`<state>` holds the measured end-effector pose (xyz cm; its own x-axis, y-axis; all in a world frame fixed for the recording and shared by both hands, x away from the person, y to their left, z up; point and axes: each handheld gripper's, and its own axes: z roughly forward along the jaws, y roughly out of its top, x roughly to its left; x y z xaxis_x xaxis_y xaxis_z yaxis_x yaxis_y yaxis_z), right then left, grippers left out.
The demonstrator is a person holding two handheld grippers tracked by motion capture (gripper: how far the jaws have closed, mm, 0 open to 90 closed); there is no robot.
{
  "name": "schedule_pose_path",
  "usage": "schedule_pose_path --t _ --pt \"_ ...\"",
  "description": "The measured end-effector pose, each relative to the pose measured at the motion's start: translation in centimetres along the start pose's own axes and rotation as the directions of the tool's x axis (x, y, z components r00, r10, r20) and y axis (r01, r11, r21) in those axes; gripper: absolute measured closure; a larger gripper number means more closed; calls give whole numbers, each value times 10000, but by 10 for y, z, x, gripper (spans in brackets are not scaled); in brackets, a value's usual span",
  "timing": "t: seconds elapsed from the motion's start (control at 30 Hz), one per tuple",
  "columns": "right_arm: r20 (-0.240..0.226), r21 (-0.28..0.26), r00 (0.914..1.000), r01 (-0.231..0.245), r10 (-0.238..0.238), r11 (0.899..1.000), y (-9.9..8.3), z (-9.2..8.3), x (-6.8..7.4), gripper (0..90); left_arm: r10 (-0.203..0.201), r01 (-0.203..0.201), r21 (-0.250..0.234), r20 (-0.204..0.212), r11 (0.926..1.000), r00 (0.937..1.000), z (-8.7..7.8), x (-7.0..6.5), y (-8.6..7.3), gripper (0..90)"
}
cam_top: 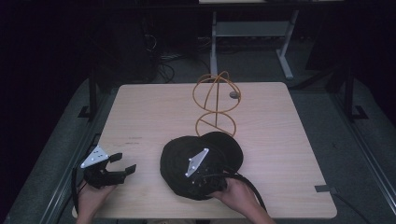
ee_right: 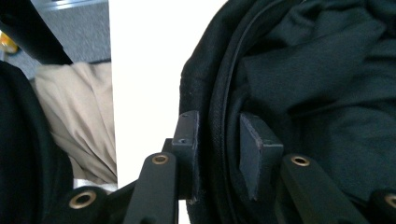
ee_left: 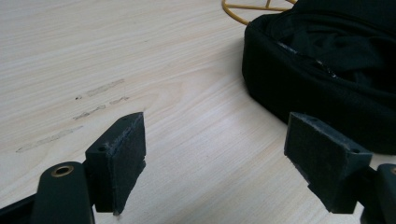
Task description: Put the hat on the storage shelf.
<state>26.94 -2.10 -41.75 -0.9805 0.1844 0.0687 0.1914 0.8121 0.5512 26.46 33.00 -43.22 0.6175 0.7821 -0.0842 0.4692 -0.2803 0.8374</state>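
Seemingly right gripper (ee_right: 219,154) pinches black hat (cam_top: 177,156) rim; left gripper (ee_left: 217,158) spread.

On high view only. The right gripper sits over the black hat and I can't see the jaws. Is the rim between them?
Observer: Yes. In the right gripper view, the rim of the black hat runs between the jaws of the right gripper, one jaw outside and one inside.
Operator: Clamped?
Observer: The outer pad lies against the rim. I can't tell whether the inner one presses.
Operator: Hat's opening up?
Observer: Yes, the creased lining shows past the jaws.
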Motion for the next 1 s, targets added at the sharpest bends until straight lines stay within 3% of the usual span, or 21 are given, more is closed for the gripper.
schedule_pose_path --t 0.3,0.5,0.7,1.0 --pt "69 463 9996 286 -290 9985 3 11 5 737 -7 7 30 53 10000 10000 1 -1 0 201" --pt "6 476 9997 236 -236 9986 4 10 4 786 8 -9 41 138 10000 9999 2 -2 1 201" --pt "10 311 9998 223 -223 9993 4 6 4 794 127 -128 11 238 9999 9996 3 -3 1 201" --pt "-197 -421 9998 12 -20 9991 8 -15 4 795 178 -177 -30 472 9998 9987 6 -7 3 201"
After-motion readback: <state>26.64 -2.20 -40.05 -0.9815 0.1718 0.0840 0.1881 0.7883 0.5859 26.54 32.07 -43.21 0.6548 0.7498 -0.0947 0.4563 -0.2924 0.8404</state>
